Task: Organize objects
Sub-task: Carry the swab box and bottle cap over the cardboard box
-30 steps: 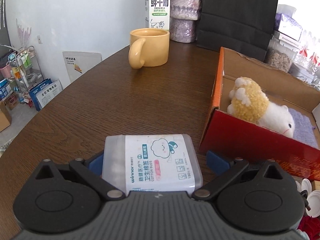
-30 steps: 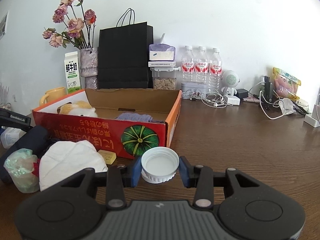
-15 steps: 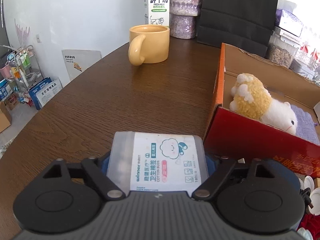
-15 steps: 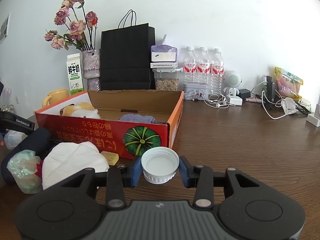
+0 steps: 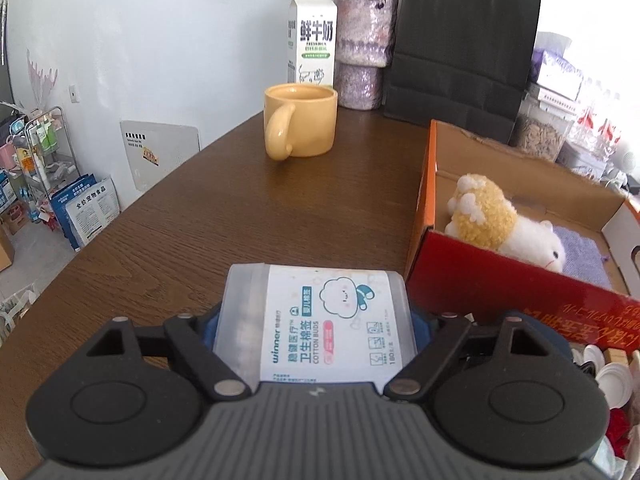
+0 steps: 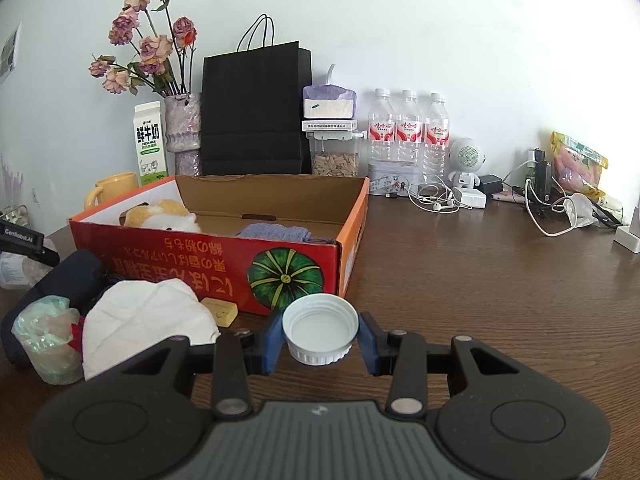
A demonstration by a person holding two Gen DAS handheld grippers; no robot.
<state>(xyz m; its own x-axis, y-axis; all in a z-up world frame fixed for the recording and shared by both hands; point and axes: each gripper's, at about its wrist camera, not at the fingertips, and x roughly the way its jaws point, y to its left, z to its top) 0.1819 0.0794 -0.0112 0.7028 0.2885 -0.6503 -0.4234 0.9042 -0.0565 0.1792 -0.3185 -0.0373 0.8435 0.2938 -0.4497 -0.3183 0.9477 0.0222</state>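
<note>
1. The left hand-held gripper is clamped on a clear plastic cotton-bud box with a white paper label; its blue pads press the box's two short sides.
2. The label carries a cartoon cloud figure, teal lettering and the words "COTTON BUDS". A frosted, unlabelled band runs along the box's left end.
3. The box lies label-up with its long axis crosswise, running from pad to pad; the printed text reads sideways, turned a quarter from the camera's upright. It is held over the dark brown wooden desk, just beside the near corner of the red and orange cardboard box with a green pumpkin print.
4. Inside that cardboard box lie a yellow and white plush sheep and a folded lilac cloth just beyond it.
5. The right hand-held gripper is closed on a round white plastic bottle cap with a ribbed rim. The cap's open side faces up, and it sits in front of the cardboard box's pumpkin picture.
6. To the left of the cap on the desk are a crumpled white cloth and a small yellow block, the block resting against the red wall.
7. Farther back stand a yellow ceramic mug and a white milk carton.
</note>
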